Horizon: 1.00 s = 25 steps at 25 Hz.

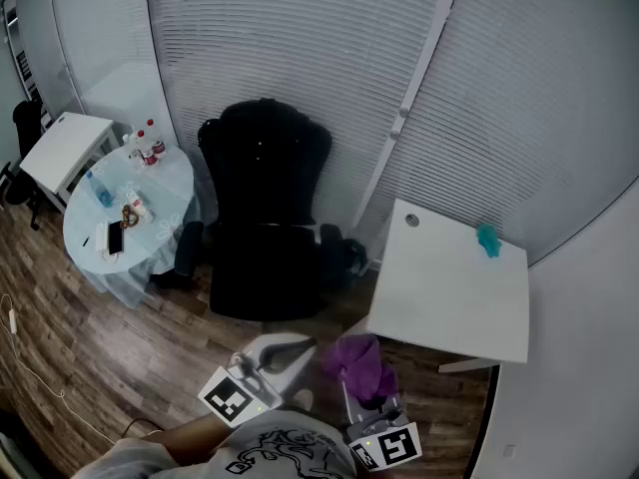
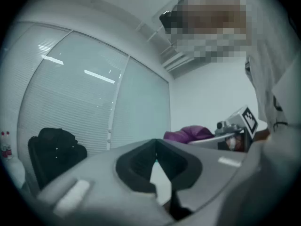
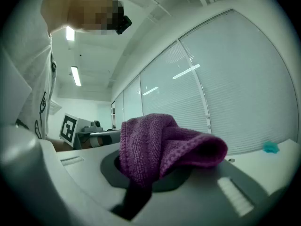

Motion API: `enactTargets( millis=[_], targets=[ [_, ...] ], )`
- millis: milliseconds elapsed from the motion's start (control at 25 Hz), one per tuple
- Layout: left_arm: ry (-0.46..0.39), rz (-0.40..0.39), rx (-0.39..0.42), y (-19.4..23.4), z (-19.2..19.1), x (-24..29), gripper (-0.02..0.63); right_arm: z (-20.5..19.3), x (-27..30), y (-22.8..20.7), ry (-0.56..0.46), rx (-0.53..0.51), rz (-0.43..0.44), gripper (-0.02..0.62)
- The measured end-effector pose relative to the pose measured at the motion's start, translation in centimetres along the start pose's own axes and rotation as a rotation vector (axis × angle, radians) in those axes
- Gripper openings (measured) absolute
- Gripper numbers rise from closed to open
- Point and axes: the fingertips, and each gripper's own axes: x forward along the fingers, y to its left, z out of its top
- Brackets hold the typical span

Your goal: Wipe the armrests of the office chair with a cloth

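Observation:
The black office chair [image 1: 268,218] stands against the blinds, with its armrests at the left [image 1: 189,246] and right [image 1: 332,236] of the seat. Both grippers are held close to my body, well short of the chair. My right gripper [image 1: 364,382] is shut on a purple cloth [image 1: 357,362], which bunches up over its jaws [image 3: 162,145]. My left gripper [image 1: 298,347] is beside it with its jaws together and nothing between them. The left gripper view shows the chair [image 2: 54,152] at far left and the cloth [image 2: 188,133] to the right.
A white desk [image 1: 449,292] stands right of the chair with a small teal object [image 1: 487,239] on its far corner. Left of the chair, a round glass table [image 1: 120,257] holds bottles and a phone. Another white desk [image 1: 65,148] lies beyond. The floor is wood.

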Motion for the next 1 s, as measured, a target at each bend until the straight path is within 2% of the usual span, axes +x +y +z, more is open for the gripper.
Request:
enactTargets(
  millis=[320, 480, 1000],
  targets=[
    [0.018, -0.002, 0.005, 0.4, -0.4, -0.4, 0.003, 0.2, 0.3, 0.0, -0.003, -0.009, -0.001, 0.043],
    [0.020, -0.001, 0.007, 0.2, -0.6, 0.0, 0.003, 0.2, 0.2, -0.5, -0.021, 0.019, 0.004, 0.043],
    [0.026, 0.018, 0.010, -1.7, -1.2, 3.6, 0.003, 0.3, -1.1, -3.9, -0.024, 0.029, 0.037, 0.043]
  ],
)
